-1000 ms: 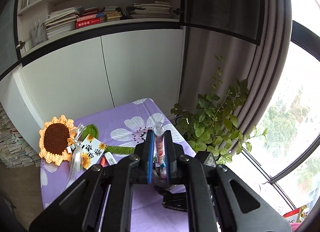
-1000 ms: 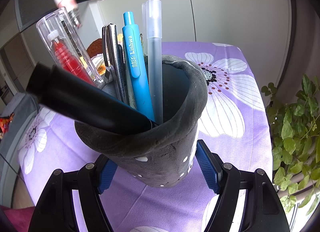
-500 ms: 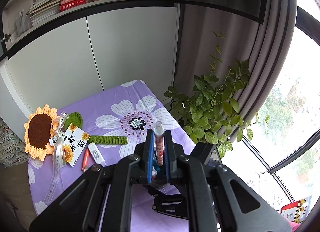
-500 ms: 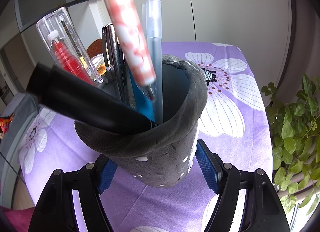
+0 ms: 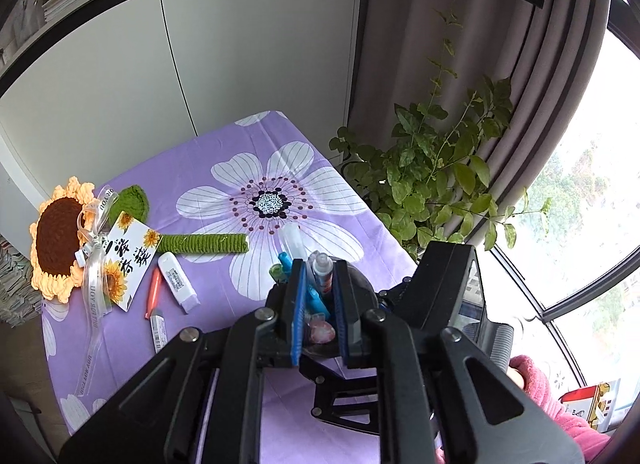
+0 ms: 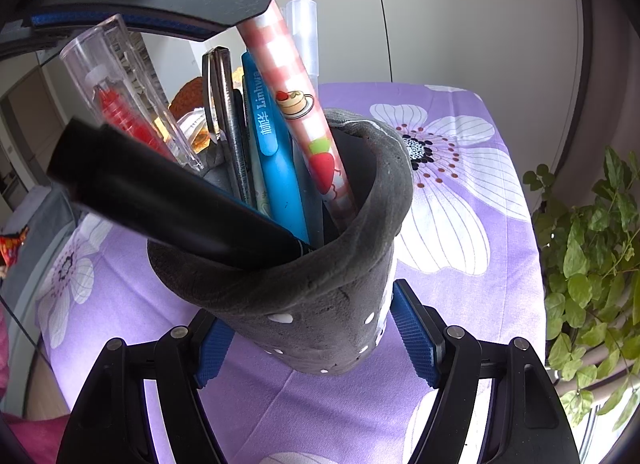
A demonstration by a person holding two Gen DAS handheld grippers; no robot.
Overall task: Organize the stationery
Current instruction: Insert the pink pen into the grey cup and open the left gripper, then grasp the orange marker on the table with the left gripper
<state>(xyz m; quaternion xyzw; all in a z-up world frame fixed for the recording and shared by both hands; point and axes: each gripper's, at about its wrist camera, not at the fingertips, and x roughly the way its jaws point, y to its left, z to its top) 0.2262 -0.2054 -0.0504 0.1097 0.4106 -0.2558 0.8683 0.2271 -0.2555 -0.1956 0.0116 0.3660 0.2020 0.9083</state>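
The left gripper [image 5: 319, 300] had its jaws just opening around the pink checked pen [image 6: 308, 112], which stood between the blue pads with its lower end already down inside the grey felt pen holder [image 6: 320, 288]; whether the pads had fully let go could not be told. The right gripper [image 6: 316, 338] held its jaws closed on the holder's lower sides, steadying it on the purple flowered worktop [image 5: 224, 152]. Beside the checked pen in the holder stood a blue pen [image 6: 276, 168], a frosted pen [image 6: 304, 28], a clear case with red contents [image 6: 120, 104] and a thick black marker [image 6: 168, 200].

The step in hand looked to be dropping this pen into the holder. Next, the left jaws would likely need to spread wider and lift clear without dragging the pen out, then reach for the loose items on the worktop: the orange pen [image 5: 153, 292] and the white correction tape [image 5: 178, 282], lying near the crochet sunflower [image 5: 56, 236].
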